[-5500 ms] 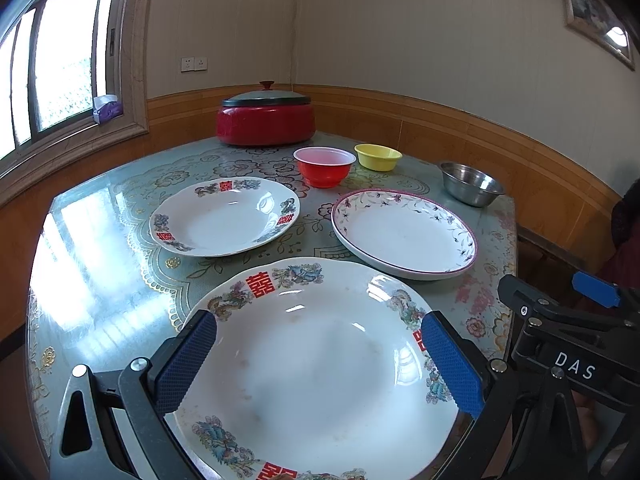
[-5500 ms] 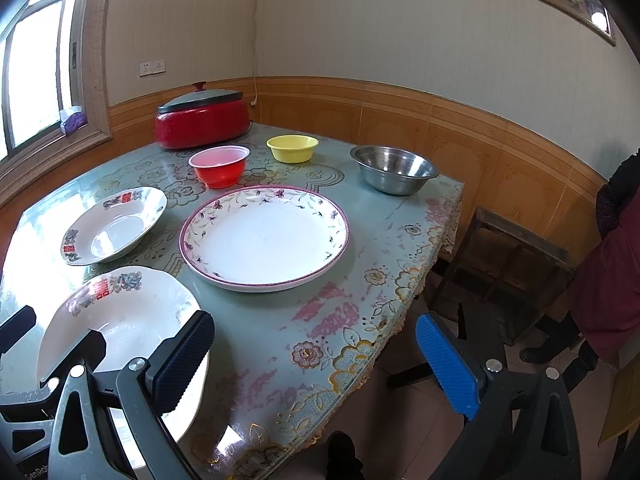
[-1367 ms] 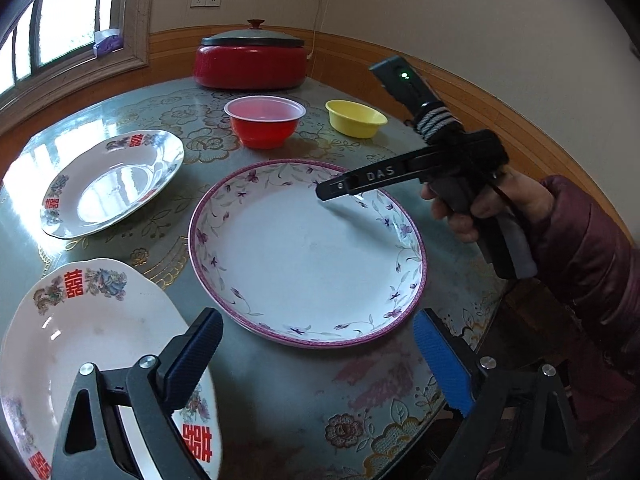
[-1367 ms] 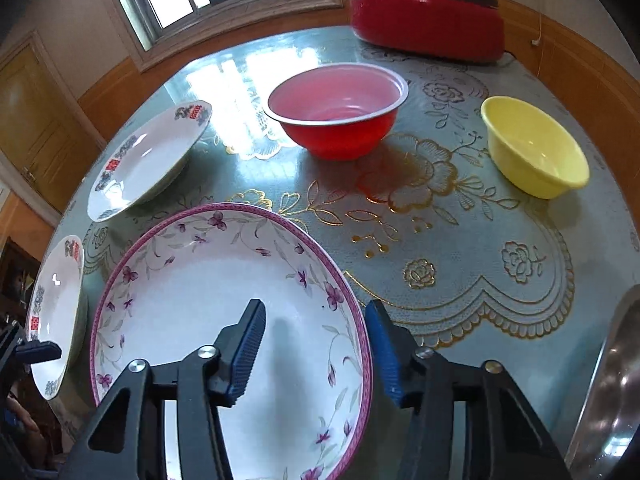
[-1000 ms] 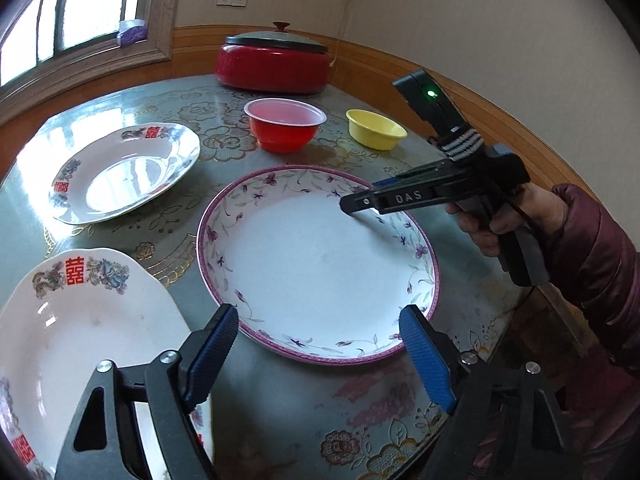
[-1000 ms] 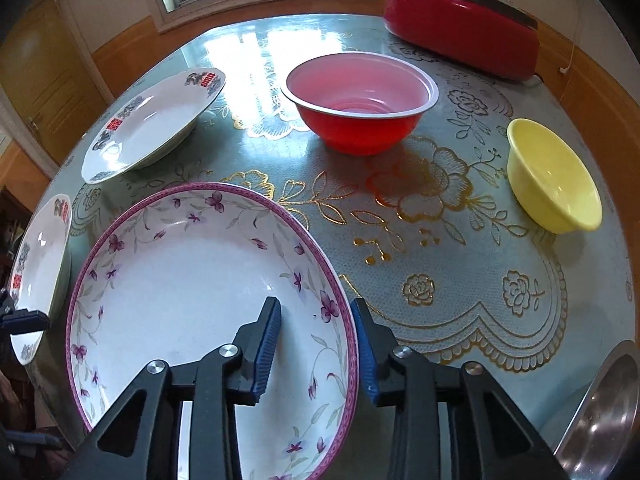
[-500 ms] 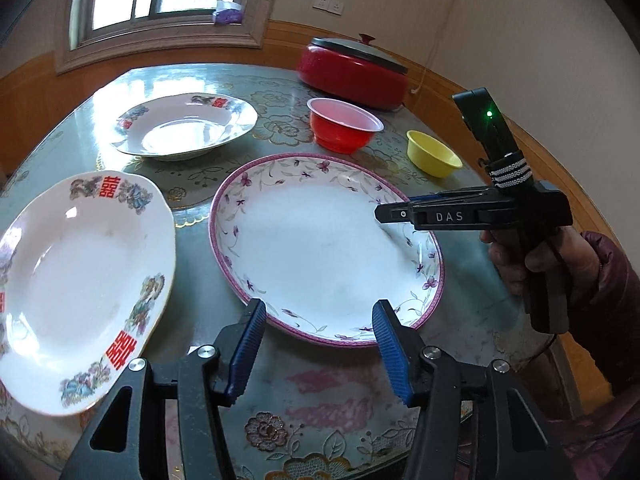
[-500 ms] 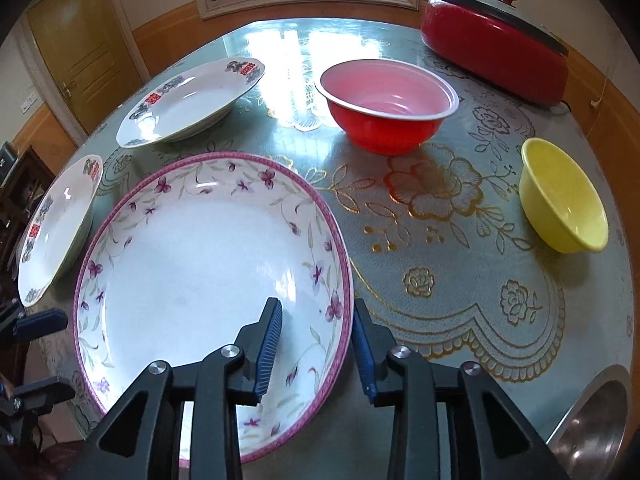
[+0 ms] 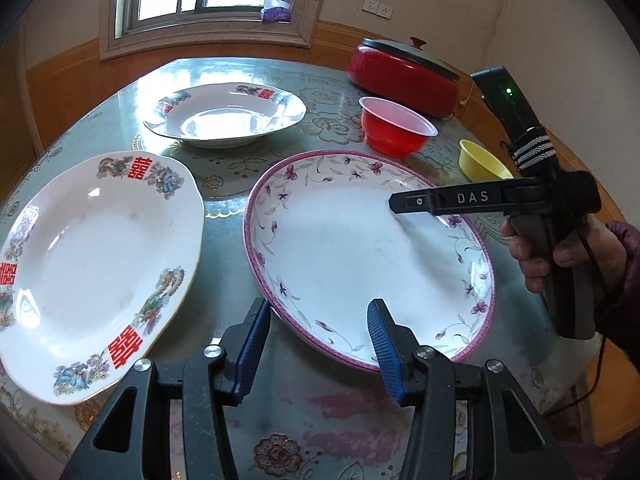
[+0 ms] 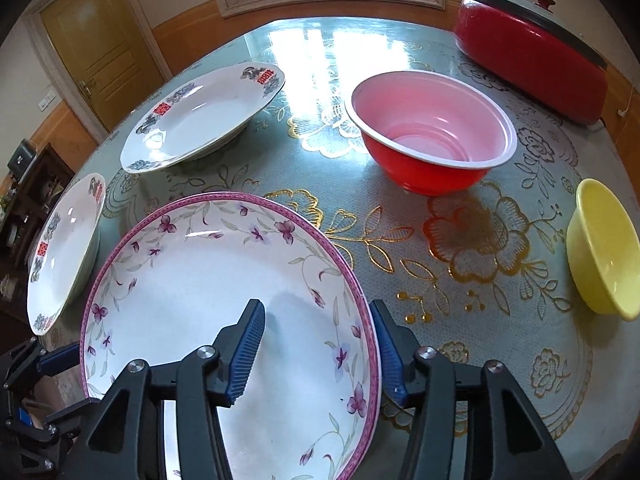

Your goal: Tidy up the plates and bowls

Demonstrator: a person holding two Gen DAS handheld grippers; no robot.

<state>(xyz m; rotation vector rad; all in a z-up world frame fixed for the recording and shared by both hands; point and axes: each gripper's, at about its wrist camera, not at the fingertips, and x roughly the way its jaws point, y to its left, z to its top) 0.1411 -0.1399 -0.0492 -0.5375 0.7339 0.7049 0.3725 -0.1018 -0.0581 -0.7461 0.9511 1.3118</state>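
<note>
In the left wrist view, the left gripper is seen closing, jaws apart astride the near rim of the purple-rimmed plate on the table. In the right wrist view, the right gripper is seen opening, pads parted astride the plate's far-side rim, unclamped.

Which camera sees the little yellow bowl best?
The right wrist view. There the yellow bowl shows its whole inside and most of its outer side, though the picture's right edge clips it a bit. In the left wrist view the yellow bowl looks small, and the right hand-held gripper hides part of it.
</note>
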